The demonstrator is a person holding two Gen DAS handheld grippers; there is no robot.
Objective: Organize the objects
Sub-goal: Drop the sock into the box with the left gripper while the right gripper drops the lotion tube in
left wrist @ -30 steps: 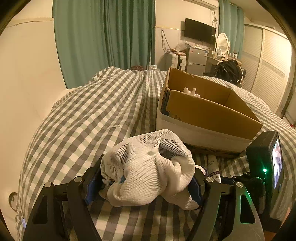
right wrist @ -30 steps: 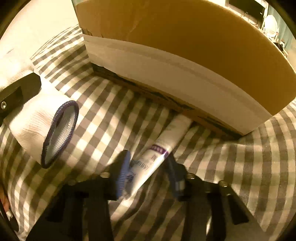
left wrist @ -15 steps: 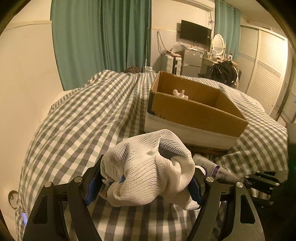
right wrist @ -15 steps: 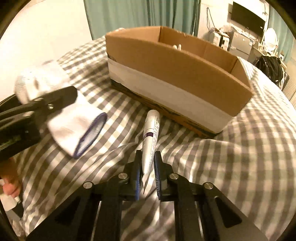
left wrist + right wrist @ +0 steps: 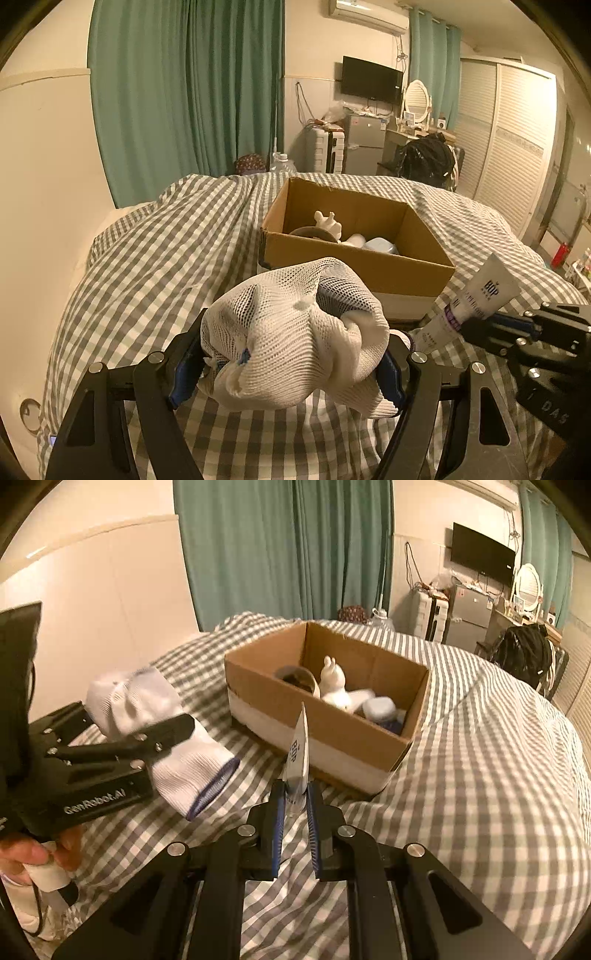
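Two tools are holding one thing each above the bed with the checked cover. The left tool is squeezing one white sock, which is bunched up between its two fingers. The right tool is pinching one white tube, and the tube is pointing up toward the box. One brown box is sitting on the bed just past both tools. Inside it one white toy bunny is standing, one round roll is lying beside it, and one pale blue thing is resting near the front wall.
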